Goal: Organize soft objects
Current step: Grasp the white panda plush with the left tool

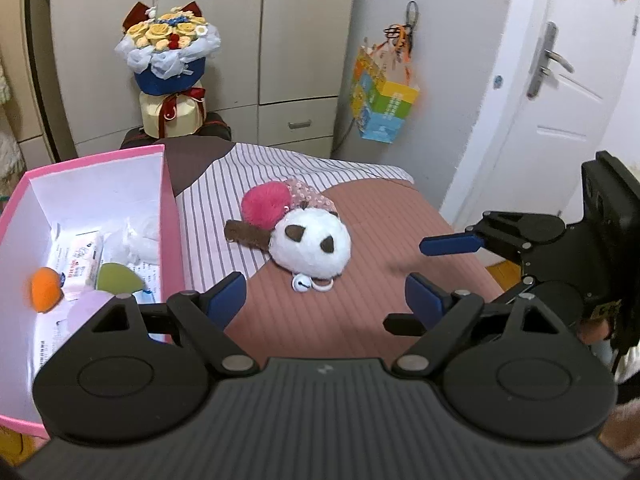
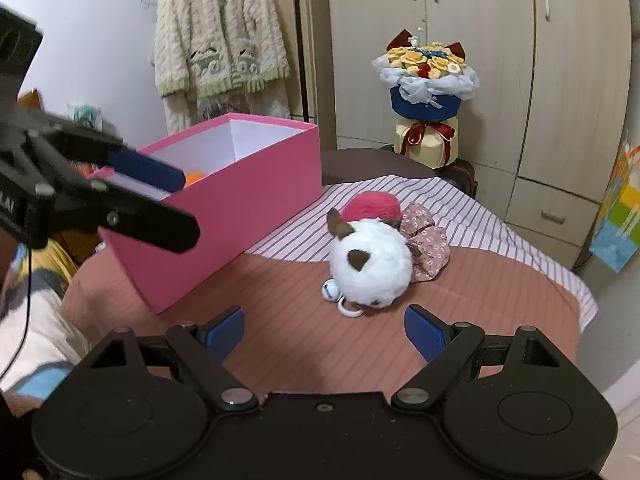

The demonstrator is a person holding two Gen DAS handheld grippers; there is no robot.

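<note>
Both the left gripper (image 1: 325, 295) and right gripper (image 2: 325, 330), jaws apart and empty, faced the panda plush (image 2: 370, 266) lying mid-bed, nearer the right gripper, beside the pink box (image 2: 224, 216).

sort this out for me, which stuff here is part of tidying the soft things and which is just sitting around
Part of the job:
- white panda plush
- pink pompom
- floral scrunchie
- pink box
- orange pompom, already in the box

Just there:
- flower bouquet
- knitted cardigan
- colourful paper bag
- wardrobe
</note>
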